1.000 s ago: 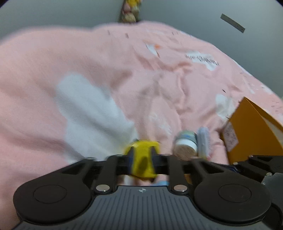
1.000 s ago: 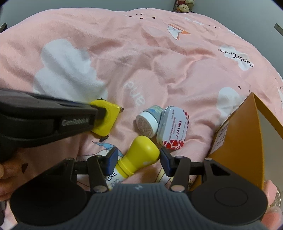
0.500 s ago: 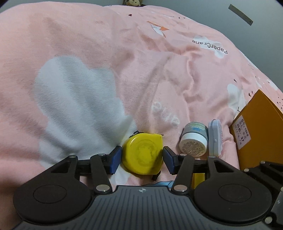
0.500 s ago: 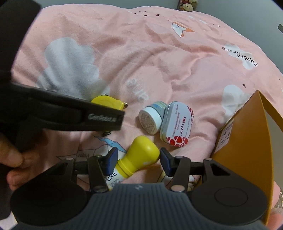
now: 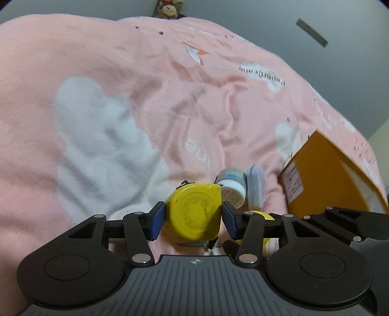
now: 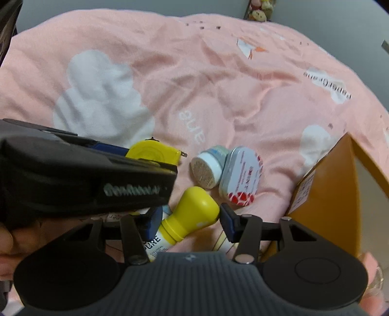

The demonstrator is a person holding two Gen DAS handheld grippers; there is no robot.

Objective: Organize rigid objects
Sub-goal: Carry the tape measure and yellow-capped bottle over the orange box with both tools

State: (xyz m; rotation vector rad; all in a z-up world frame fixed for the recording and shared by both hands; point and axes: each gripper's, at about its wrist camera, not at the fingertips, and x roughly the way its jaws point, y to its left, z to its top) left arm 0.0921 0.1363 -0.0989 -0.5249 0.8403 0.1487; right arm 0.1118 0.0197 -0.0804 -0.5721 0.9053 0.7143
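A yellow tape measure [image 5: 194, 211] lies on the pink blanket between the blue pads of my left gripper [image 5: 193, 220], whose jaws are open and close beside it. It also shows in the right wrist view [image 6: 152, 152]. My right gripper [image 6: 192, 222] is open around the yellow cap of a white bottle [image 6: 192, 216] lying on the blanket. A small white jar [image 6: 206, 167] and a mint tin [image 6: 240, 176] lie side by side just beyond it.
An open orange cardboard box [image 6: 323, 194] stands at the right, also in the left wrist view [image 5: 323, 175]. The pink blanket [image 6: 218, 85] with white clouds covers the bed. Plush toys [image 6: 259, 11] sit at the far edge.
My left gripper opened from around the tape measure, then moved in closer so its pads flank the tape measure. The right gripper stayed over the yellow-capped bottle.
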